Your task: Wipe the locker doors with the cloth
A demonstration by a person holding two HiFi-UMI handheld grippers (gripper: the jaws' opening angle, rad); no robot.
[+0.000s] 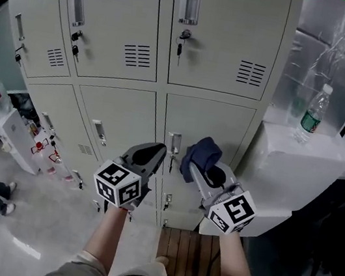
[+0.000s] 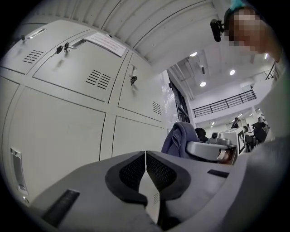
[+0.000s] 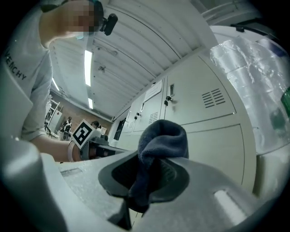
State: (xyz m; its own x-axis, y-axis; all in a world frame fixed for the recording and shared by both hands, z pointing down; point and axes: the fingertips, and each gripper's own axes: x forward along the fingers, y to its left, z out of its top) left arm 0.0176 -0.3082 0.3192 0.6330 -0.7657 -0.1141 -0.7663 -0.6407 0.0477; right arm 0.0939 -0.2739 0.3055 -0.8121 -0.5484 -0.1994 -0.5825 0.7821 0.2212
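- Currently the right gripper (image 1: pixel 201 169) is clamped on a dark blue cloth (image 3: pixel 164 136). Its jaws are closed onto a bunched fold, and the rest of the wad bulges out past the tips.
- The left gripper (image 2: pixel 145 158) has its jaws pressed together with nothing between them. It hangs just beside the right one, at about the same height.
- Both are held up in front of the doors (image 1: pixel 208 124), level with the lower row. The cloth is near the middle lower door, but I cannot tell whether it touches the metal.
- Handling, as I judge it: the cloth is soft, light and limp. It will fold and drag rather than push, so only the wad ahead of the jaws can do the wiping.
- The hold sits around the middle of the wad, which looks sound. A grip nearer an edge would probably leave a floppy tail and less padding between jaws and door.
- The doors look like smooth, stiff painted metal, so the cloth should slide easily under light pressure.
- Likely snags are the handles (image 1: pixel 189 1) and the keys (image 1: pixel 182 40) hanging in the locks. They stick out and could catch the cloth or knock the jaws.
- A bottle (image 1: pixel 312 116) stands well apart to the right.
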